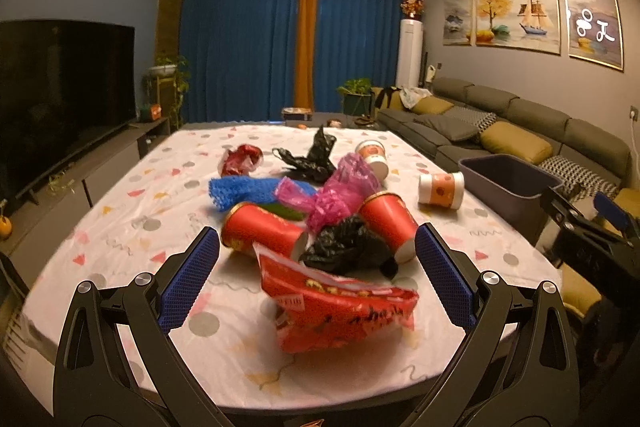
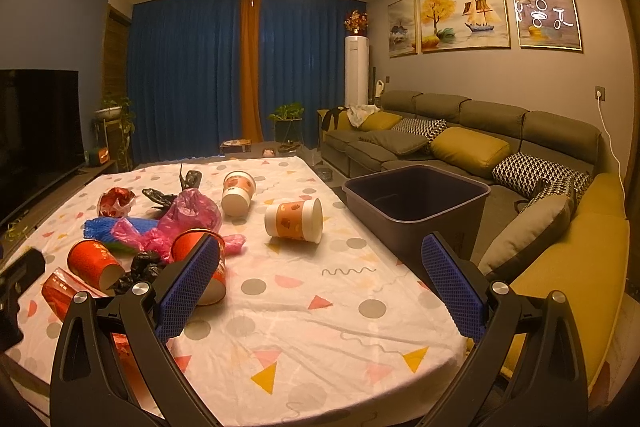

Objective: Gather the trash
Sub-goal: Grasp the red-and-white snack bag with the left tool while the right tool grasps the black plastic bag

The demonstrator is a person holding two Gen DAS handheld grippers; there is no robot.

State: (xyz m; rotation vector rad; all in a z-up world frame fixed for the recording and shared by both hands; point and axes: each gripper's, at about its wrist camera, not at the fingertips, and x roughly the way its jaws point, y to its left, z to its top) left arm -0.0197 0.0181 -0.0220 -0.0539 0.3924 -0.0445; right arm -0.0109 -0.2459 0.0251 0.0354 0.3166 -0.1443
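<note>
Trash lies scattered on a table (image 1: pixel 120 219) with a patterned cloth. Nearest my left gripper (image 1: pixel 318 279) is a red snack wrapper (image 1: pixel 340 311); the gripper is open, its blue pads either side of it and a little above. Behind lie a black bag (image 1: pixel 344 251), two red paper cups (image 1: pixel 260 231) (image 1: pixel 390 219), a pink bag (image 1: pixel 336 195) and a blue net (image 1: pixel 240 189). My right gripper (image 2: pixel 320 279) hovers open over bare cloth (image 2: pixel 320 307), one red cup (image 2: pixel 200 259) behind its left pad. A dark bin (image 2: pixel 416 203) stands off the table's right edge.
Two white-and-orange cups (image 2: pixel 294 219) (image 2: pixel 238 193) lie on their sides further back, with a crumpled red bag (image 1: pixel 242 159) and another black bag (image 1: pixel 312 159). A sofa (image 2: pixel 480 147) with cushions runs along the right. A television (image 1: pixel 60 87) stands at the left.
</note>
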